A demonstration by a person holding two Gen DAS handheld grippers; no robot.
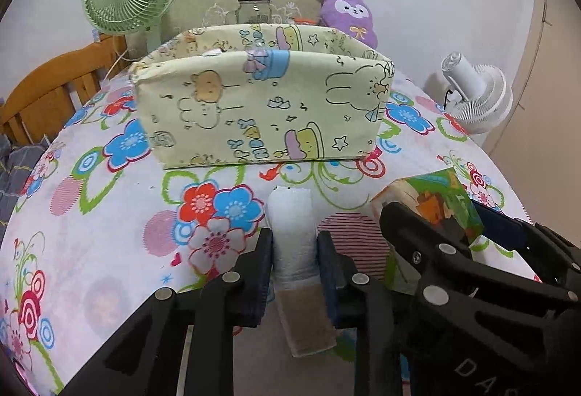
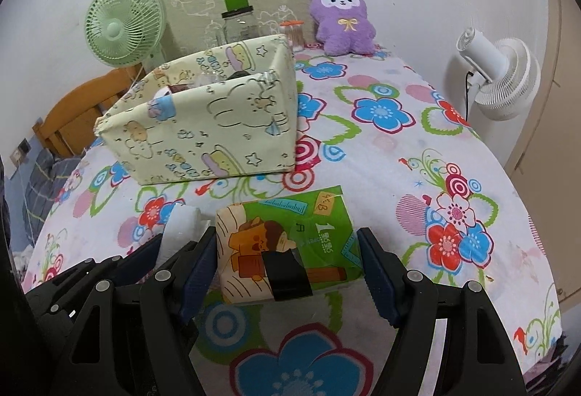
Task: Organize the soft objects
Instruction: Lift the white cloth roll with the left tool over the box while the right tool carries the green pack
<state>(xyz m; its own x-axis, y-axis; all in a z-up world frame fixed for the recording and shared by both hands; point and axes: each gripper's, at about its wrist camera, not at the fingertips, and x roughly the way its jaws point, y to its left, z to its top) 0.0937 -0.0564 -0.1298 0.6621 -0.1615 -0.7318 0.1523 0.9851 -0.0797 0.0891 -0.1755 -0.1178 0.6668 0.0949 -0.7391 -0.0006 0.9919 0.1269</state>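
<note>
My left gripper is shut on a white rolled bandage with a beige strap end, just above the flowered cloth. The roll also shows in the right wrist view. My right gripper is open around a green tissue pack with a cartoon print and black tape; the pack lies on the cloth between the pads and also shows in the left wrist view. A yellow cartoon-print fabric bin stands open beyond both, with some items inside.
A purple plush toy, a glass jar with green lid and a cotton-swab pot stand at the back. A green fan is back left, a white fan right. The flowered table drops off at right.
</note>
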